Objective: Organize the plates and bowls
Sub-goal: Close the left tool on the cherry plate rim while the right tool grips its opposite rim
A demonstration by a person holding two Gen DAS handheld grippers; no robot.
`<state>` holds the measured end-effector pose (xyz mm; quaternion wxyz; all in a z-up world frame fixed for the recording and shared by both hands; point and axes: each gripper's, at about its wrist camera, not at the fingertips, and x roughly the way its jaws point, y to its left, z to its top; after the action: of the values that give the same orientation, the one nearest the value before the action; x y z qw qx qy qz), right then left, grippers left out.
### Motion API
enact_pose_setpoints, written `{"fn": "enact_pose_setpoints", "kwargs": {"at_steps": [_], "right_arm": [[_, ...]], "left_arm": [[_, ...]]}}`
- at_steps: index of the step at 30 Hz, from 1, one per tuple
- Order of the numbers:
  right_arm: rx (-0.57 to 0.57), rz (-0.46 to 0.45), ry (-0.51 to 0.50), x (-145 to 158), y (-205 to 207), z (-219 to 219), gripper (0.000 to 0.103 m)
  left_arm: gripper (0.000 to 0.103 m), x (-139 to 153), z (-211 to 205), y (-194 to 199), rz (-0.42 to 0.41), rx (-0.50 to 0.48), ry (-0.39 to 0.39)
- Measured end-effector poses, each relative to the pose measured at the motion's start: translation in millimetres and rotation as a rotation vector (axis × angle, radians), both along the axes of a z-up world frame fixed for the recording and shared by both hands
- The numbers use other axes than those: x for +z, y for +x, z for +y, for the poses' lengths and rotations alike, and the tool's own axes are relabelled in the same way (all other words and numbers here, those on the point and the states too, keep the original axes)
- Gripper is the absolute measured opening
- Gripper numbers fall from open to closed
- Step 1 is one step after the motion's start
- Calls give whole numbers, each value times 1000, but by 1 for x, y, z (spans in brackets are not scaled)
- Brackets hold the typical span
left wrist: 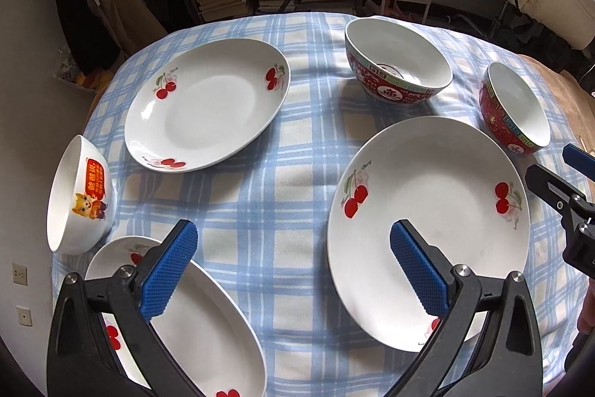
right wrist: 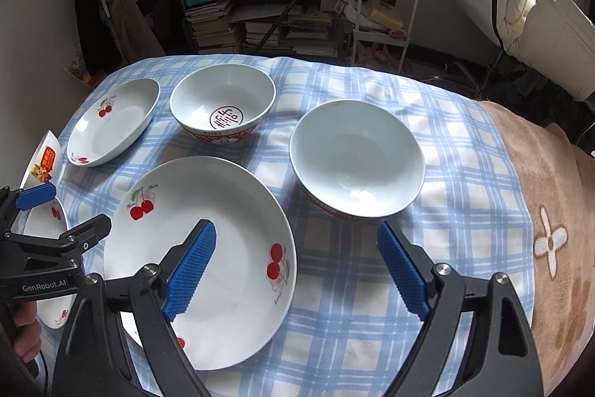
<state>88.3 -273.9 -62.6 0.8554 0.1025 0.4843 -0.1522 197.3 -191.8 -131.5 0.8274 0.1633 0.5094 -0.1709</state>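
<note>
Blue-padded left gripper [left wrist: 293, 266], jaws spread wide, nothing between the pads; one finger over the near-left cherry plate [left wrist: 193, 333], the other over the near-right cherry plate [left wrist: 427, 229], bare checked tablecloth [left wrist: 267, 211] under the gap.

Right gripper [right wrist: 295, 270], jaws likewise wide apart and holding nothing; left finger above the near-right cherry plate [right wrist: 200, 255], right finger just short of the nearer red bowl [right wrist: 357, 159], its rim close ahead of the fingertip.

Items beyond the left gripper: third cherry plate [left wrist: 206, 105] ahead and to the left; cat bowl [left wrist: 80, 194] at the far left, by the table edge and tilted on the soft cloth; farther red bowl [left wrist: 398, 58] ahead and to the right; nearer red bowl [left wrist: 515, 106] further right.

Contents: all three plates and all three bowls empty; the farther red bowl [right wrist: 223, 106] shows only a printed character on its inside bottom; nothing stacked yet, every piece apart from the others.

Step in hand, as judged: approach, both grippers poised over the crockery before a first pick; no piece yet gripped.

Next move, as judged: choose one rim, set a finger either side of it, then close; a plate lies low on soft cloth, so a finger likely has to slide under its edge; plates belong on plates, bowls nested in bowls.
</note>
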Motion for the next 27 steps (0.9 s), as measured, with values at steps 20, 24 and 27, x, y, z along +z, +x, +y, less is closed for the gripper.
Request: {"fn": "enact_pose_setpoints", "kwargs": {"at_steps": [20, 24, 27], "right_arm": [[-6, 108, 88, -40, 15, -14, 93], [-7, 126, 111, -46, 15, -15, 93], [-2, 133, 119, -49, 17, -15, 89]], "left_arm": [[71, -33, -20, -3, 87, -11, 15], [44, -40, -19, 0, 123, -8, 15], [29, -41, -16, 3, 139, 0, -15]]}}
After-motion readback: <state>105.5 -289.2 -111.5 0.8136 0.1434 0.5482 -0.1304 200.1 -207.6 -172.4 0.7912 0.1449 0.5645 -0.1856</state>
